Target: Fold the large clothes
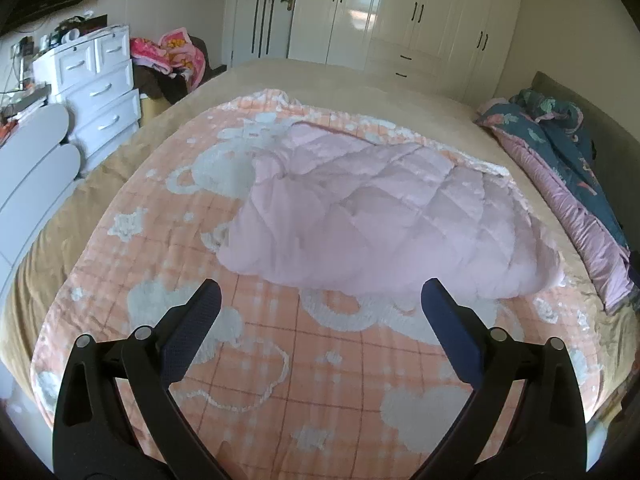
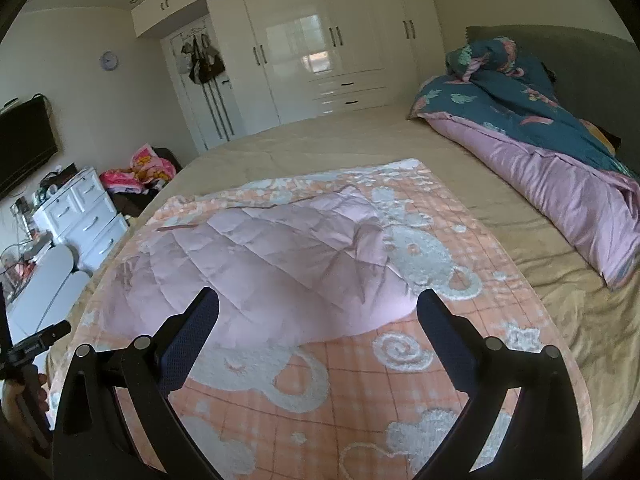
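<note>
A pale pink quilted garment (image 1: 380,216) lies folded over on an orange checked blanket (image 1: 280,360) with white bear shapes, spread on the bed. It also shows in the right wrist view (image 2: 280,268), on the same blanket (image 2: 360,392). My left gripper (image 1: 320,292) is open and empty, hovering above the blanket just short of the garment's near edge. My right gripper (image 2: 318,300) is open and empty, over the garment's near edge. The hand holding the left gripper's handle (image 2: 24,380) shows at the far left of the right wrist view.
A teal and pink duvet (image 2: 540,148) lies bunched along the headboard side of the tan bed (image 2: 360,140). A white chest of drawers (image 1: 96,88), a chair piled with bright clothes (image 1: 172,56) and white wardrobes (image 2: 320,52) stand around the bed.
</note>
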{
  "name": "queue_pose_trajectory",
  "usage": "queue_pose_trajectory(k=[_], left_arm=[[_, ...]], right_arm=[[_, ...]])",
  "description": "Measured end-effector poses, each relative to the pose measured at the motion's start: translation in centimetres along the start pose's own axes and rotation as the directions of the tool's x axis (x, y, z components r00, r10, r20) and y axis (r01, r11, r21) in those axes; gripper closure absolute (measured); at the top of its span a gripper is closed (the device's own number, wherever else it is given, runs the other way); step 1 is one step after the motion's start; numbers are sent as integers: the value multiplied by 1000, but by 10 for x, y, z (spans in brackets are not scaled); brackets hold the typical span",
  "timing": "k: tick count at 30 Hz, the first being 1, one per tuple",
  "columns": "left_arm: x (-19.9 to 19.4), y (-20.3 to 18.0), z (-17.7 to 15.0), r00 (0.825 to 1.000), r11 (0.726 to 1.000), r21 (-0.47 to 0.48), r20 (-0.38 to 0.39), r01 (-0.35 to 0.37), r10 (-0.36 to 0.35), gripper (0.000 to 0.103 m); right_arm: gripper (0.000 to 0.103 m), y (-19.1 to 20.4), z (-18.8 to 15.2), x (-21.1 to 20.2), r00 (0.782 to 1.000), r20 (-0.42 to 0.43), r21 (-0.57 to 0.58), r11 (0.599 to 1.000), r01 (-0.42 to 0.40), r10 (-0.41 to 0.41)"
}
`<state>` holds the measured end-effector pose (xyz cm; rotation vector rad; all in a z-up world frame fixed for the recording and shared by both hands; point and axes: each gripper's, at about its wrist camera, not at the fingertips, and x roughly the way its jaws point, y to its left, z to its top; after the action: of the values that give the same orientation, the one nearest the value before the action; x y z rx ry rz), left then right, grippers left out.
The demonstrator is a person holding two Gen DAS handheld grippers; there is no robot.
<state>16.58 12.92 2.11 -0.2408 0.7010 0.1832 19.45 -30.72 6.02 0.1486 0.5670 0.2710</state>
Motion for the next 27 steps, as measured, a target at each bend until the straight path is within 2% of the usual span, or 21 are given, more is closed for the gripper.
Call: queue_pose_trajectory(k=[19,27], left_arm=[[35,8,-30,994,999,-35,-104,-17,14,9],[59,11,-40,984,993,-115,-171,28,-48,9]], right_arm=[[4,-27,-57,35,995,-94,131,990,50,-38],[4,-36,-67,58,988,-149,204,977,59,-28]])
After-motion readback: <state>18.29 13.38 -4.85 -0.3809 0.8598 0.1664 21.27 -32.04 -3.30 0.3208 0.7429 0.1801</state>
